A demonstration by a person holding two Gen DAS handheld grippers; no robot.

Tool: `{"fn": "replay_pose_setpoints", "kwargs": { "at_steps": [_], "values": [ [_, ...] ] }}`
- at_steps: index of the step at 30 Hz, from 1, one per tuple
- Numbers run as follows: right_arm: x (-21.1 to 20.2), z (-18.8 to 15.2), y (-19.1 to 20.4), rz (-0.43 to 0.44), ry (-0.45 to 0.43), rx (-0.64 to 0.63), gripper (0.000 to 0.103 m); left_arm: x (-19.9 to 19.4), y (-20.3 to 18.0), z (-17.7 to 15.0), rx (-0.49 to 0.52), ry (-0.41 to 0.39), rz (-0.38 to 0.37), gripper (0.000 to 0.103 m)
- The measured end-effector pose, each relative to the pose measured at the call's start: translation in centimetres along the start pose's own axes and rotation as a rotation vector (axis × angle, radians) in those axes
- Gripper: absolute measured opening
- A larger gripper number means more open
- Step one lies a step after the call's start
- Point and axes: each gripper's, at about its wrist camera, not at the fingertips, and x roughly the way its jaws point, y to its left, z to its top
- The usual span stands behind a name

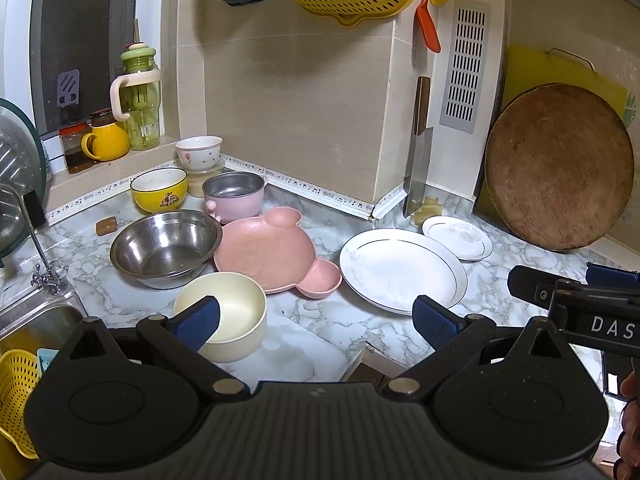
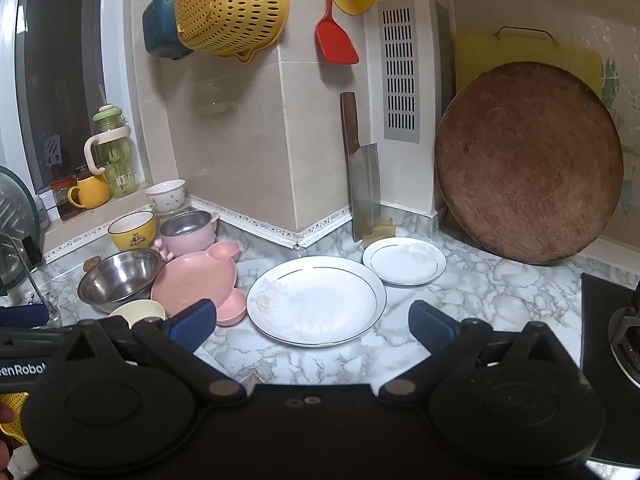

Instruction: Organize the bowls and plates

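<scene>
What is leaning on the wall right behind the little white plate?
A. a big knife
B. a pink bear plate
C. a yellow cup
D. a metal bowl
A: the knife stands blade-down against the wall, just behind the small plate; the cup, bear plate and metal bowl are all far off to the left.

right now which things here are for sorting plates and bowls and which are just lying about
For the job: big plate, small plate, pink plate, steel bowl, cream bowl, yellow bowl.
Lying about: cleaver, round board, colander, mug.
</scene>
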Motion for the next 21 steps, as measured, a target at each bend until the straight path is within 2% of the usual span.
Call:
{"fn": "replay_pose_setpoints", "kwargs": {
  "at_steps": [21],
  "values": [
    [1.4, 0.5, 0.0, -0.003, -0.016, 0.005, 0.103, 1.6, 0.4, 1.1, -0.006, -0.006, 0.010, 0.103]
  ]
}}
